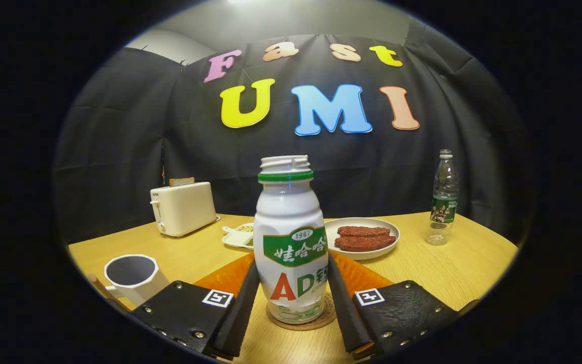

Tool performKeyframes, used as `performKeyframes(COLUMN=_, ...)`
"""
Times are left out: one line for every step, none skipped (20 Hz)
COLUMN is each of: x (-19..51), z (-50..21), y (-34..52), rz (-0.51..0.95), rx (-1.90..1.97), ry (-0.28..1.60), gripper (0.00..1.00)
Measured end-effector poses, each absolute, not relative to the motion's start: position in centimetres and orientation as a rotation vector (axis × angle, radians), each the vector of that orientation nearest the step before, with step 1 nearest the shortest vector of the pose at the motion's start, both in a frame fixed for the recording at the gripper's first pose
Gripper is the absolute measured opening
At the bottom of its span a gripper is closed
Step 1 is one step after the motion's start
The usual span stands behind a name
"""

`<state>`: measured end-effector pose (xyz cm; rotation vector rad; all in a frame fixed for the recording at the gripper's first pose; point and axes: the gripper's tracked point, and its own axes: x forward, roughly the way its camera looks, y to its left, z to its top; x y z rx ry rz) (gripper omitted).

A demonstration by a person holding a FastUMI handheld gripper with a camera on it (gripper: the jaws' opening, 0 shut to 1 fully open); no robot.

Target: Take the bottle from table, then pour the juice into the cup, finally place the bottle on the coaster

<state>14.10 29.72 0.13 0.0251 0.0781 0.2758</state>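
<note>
We see bottle (291, 242) upright on coaster (316, 319) at 12 o'clock, blocking way ahead between our gripper (291, 288) fingers, which hug both its sides. Cup (133, 277) close at 9 o'clock. Orange mat (356, 275) flat behind bottle. Toaster (182, 207) at 10 o'clock, small dish (238, 236) at 11, plate (364, 237) at 1, water bottle (442, 202) at 2. Bare table (452, 268) at 3 o'clock leaves passage.
</note>
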Motion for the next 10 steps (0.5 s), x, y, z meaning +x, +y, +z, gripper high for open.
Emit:
performKeyframes(x=14.0, z=0.1, y=29.7, rz=0.275, rx=0.013, ry=0.079, gripper=0.74)
performKeyframes(x=13.8, z=0.3, y=29.7, rz=0.28, rx=0.006, ry=0.072, gripper=0.78)
performKeyframes(x=13.7, z=1.0, y=29.6, rz=0.28, rx=0.006, ry=0.055, gripper=0.87)
performKeyframes(x=13.3, z=1.9, y=29.7, rz=0.286, rx=0.007, ry=0.032, gripper=0.89)
performKeyframes(x=13.0, z=3.0, y=29.6, rz=0.282, rx=0.004, ry=0.007, gripper=0.9)
performKeyframes(x=12.6, z=4.2, y=29.4, rz=0.275, rx=0.0, ry=-0.019, gripper=0.91)
performKeyframes(x=12.0, z=5.4, y=29.3, rz=0.27, rx=-0.001, ry=-0.048, gripper=0.91)
performKeyframes(x=11.3, z=6.7, y=29.0, rz=0.262, rx=0.0, ry=-0.075, gripper=0.9)
performKeyframes(x=10.6, z=8.1, y=28.7, rz=0.257, rx=0.003, ry=-0.103, gripper=0.9)
performKeyframes(x=9.7, z=9.5, y=28.6, rz=0.254, rx=0.009, ry=-0.128, gripper=0.9)
